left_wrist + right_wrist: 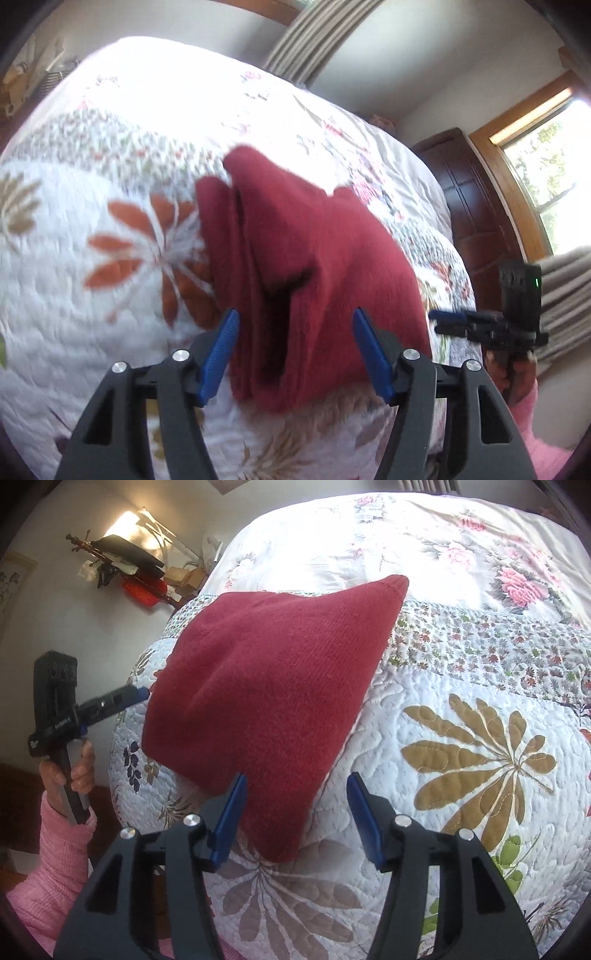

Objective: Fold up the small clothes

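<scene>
A dark red knit garment (314,240) lies folded on the floral quilt (110,221), with a dark crease running down its middle. My left gripper (296,314) is open, its blue pads either side of the garment's near edge and not closed on it. In the right wrist view the garment (273,672) shows as a flat triangle on the quilt (461,701). Its near corner reaches between the fingers of my open right gripper (297,777), closer to the left pad. The left gripper (140,692) appears at the cloth's left edge, and the right gripper (436,321) beside its right edge.
The quilt covers a bed that drops away at the near edge. A dark wooden panel (476,221), a window (546,166) and curtains (310,33) stand beyond it. A cluttered stand (129,568) sits by the wall. A hand in a pink sleeve (62,834) holds the left gripper.
</scene>
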